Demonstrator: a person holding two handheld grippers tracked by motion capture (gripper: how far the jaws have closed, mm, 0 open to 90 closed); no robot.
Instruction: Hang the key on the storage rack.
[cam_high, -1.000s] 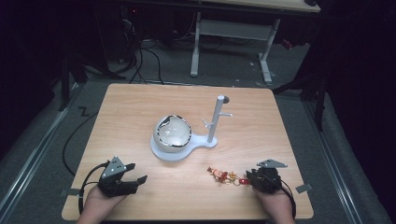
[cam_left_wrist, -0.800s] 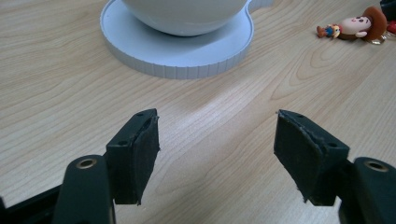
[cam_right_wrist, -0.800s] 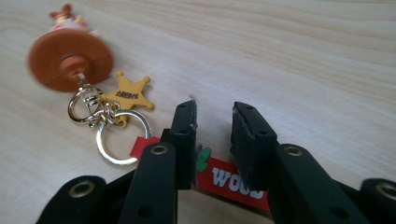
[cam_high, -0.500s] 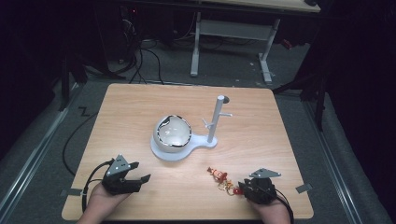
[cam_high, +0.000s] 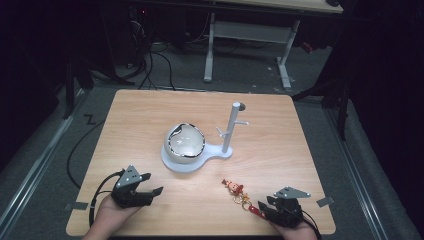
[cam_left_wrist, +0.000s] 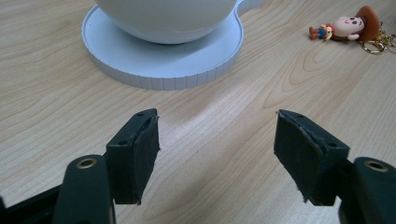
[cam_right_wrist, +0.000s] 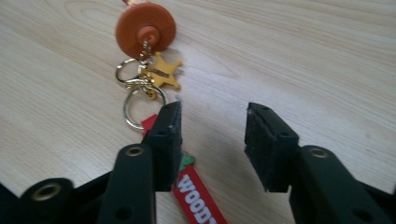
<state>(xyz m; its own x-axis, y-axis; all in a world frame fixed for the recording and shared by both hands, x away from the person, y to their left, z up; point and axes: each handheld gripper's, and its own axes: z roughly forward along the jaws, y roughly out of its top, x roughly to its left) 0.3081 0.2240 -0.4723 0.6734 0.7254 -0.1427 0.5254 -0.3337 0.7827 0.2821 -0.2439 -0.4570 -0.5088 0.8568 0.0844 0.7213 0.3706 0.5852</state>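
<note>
My left hand-held gripper (cam_high: 145, 192) rests on the surface (cam_high: 300, 150) well to the left of the keychain (cam_high: 241, 196), jaws spread wide with nothing between them, pointing toward the white stand (cam_high: 192, 162). The keychain lies stretched along a slanting line: the doll end toward the stand, then the rings and star, then the red tag (cam_right_wrist: 198, 200) running under my right hand-held gripper (cam_right_wrist: 212, 140). That one is plainly the nearer, almost over the tag end. Its jaws have just been opening, now about half spread, gripping nothing (the tag lies beneath the left-hand jaw, not between the pads).
</note>
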